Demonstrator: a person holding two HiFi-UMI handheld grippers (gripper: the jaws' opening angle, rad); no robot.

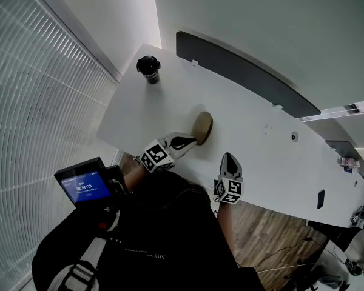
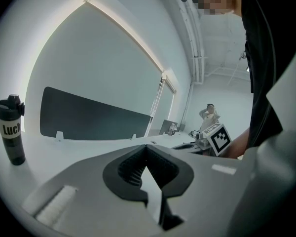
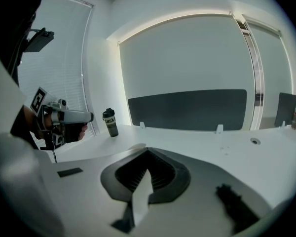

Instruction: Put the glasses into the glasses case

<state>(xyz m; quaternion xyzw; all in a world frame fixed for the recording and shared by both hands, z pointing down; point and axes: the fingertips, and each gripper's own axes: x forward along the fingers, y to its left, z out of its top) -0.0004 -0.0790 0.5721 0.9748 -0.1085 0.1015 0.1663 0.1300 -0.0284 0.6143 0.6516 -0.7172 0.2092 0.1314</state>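
White table [image 1: 261, 135], case [image 1: 202, 128] (seemingly wooden floor [image 1: 264, 223]).

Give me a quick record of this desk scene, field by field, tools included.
table: white, dark divider along far edge
glasses case: brown, oval, mid-table
glasses: not visible
bottle: black, upright, near far left corner
left tool: shut, empty, tip beside case
right tool: shut, empty, near front edge

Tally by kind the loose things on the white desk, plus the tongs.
Black bottle: 1
Glasses case: 1
Small dark object: 1
Tongs: 2, left tongs and right tongs
Total: 5
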